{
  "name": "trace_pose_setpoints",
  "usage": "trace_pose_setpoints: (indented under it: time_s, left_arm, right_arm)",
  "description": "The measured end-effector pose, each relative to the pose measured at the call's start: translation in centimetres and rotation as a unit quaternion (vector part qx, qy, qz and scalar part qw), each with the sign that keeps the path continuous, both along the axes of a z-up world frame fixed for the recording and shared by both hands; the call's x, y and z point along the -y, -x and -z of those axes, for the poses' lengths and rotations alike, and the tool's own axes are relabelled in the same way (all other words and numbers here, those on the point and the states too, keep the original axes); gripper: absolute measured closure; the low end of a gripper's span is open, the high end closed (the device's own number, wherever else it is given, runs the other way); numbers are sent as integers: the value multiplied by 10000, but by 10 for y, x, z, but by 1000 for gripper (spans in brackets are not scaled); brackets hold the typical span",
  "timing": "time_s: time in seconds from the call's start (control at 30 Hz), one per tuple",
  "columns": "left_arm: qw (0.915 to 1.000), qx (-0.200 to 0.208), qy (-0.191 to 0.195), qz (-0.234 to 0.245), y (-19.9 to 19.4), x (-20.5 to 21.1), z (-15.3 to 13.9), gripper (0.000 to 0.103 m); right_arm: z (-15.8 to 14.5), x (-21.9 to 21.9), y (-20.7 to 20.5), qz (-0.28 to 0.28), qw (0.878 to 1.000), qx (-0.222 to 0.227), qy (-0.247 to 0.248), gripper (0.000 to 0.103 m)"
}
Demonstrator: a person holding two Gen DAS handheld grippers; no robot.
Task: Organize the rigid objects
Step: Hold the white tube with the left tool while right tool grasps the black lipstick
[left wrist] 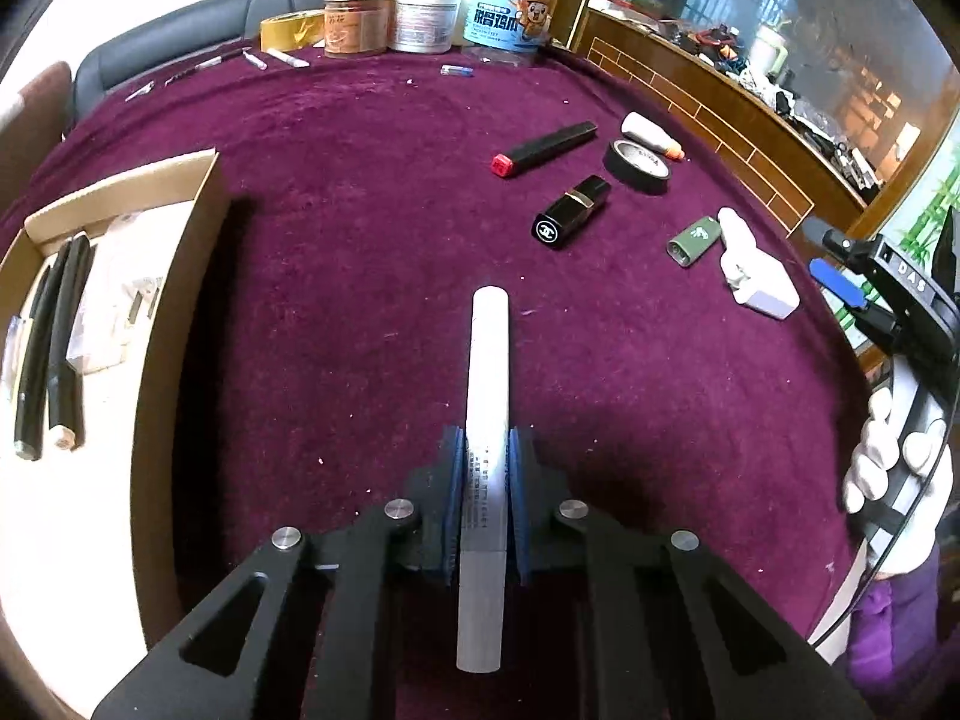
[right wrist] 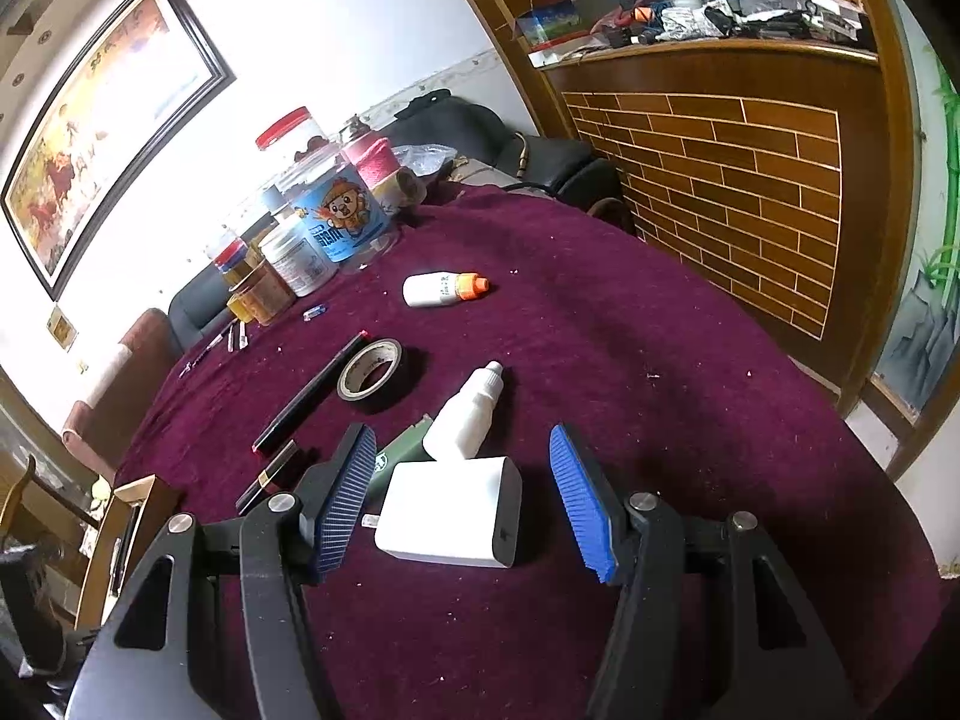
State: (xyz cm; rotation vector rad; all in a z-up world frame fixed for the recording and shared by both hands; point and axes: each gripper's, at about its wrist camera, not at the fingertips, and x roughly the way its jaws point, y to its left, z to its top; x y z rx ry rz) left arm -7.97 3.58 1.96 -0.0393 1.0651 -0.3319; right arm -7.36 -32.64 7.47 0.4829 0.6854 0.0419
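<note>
Two blue pads of the left tool [left wrist: 485, 504] clamp a white tube [left wrist: 487, 414] lying on the purple desk [left wrist: 360, 240], right of a cardboard box [left wrist: 174, 324]. From the right wrist, the right tool [right wrist: 465, 504] stands wide, straddling a white charger [right wrist: 450, 510] without touching it.

Interlocking double-C logo on the cap end of the black lipstick [left wrist: 570, 216], letters "DAS" on the black body of the right gripper [left wrist: 912, 282], fine print on the white tube [left wrist: 489, 372] too small to read, Chinese characters on the blue-labelled cartoon jar [left wrist: 510, 6] not legible
</note>
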Motion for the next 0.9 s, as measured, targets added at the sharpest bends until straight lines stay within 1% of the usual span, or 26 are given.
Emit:
trace_pose_setpoints:
  time_s: [0.03,0.1,0.13,0.17,0.2,0.27,0.3,0.33,0.37,0.4,0.43,0.47,0.6,0.63,0.7,0.77,0.9]
  left_arm:
    - [10000,13,17,29,0,2,0,85]
    - [9999,94,19,115,3,7,0,71]
    - [9998,141,-8,164,5,10,-1,66]
    - [9993,242,-103,259,9,17,0,60]
    - [9988,334,-193,313,12,20,0,56]
    - [9977,508,-308,331,17,25,2,56]
    - [9977,545,-271,311,18,24,2,58]
    - [9980,534,-184,294,18,21,1,65]
    - [9986,469,-3,241,17,15,1,90]
    - [9990,378,89,232,16,12,1,92]
    - [9990,309,281,154,16,4,1,92]
    - [9989,289,362,73,16,0,0,92]
    - [9965,419,718,-46,25,-20,-16,92]
    - [9954,507,812,-69,29,-26,-23,92]
    - [9937,631,922,-125,34,-35,-32,92]
    - [9924,655,1028,-189,36,-43,-36,92]
    - [9907,616,1182,-265,38,-55,-34,92]
  right_arm:
    - [1,1,0,16,10000,-13,-28,43]
    - [2,2,-1,31,10000,-36,-70,43]
    - [2,3,-1,35,10000,-44,-82,43]
    - [2,3,-1,37,9999,-59,-93,43]
    - [3,3,-2,30,9999,-91,-99,43]
    - [4,2,-4,0,9998,-158,-97,42]
    - [5,2,-5,-16,9998,-192,-93,42]
    - [6,1,-5,-19,9997,-222,-83,42]
    - [6,1,-5,-12,9997,-233,-75,42]
    - [6,1,-5,-11,9997,-244,-73,42]
    - [7,1,-6,-10,9996,-268,-83,42]
    - [7,2,-6,-1,9995,-289,-91,42]
    - [10,3,-8,50,9992,-386,-114,42]
    - [10,3,-8,68,9991,-404,-99,42]
    - [10,1,-10,82,9989,-462,-28,42]
    - [12,-1,-12,91,9984,-550,48,42]
    - [15,-4,-16,159,9971,-712,207,42]
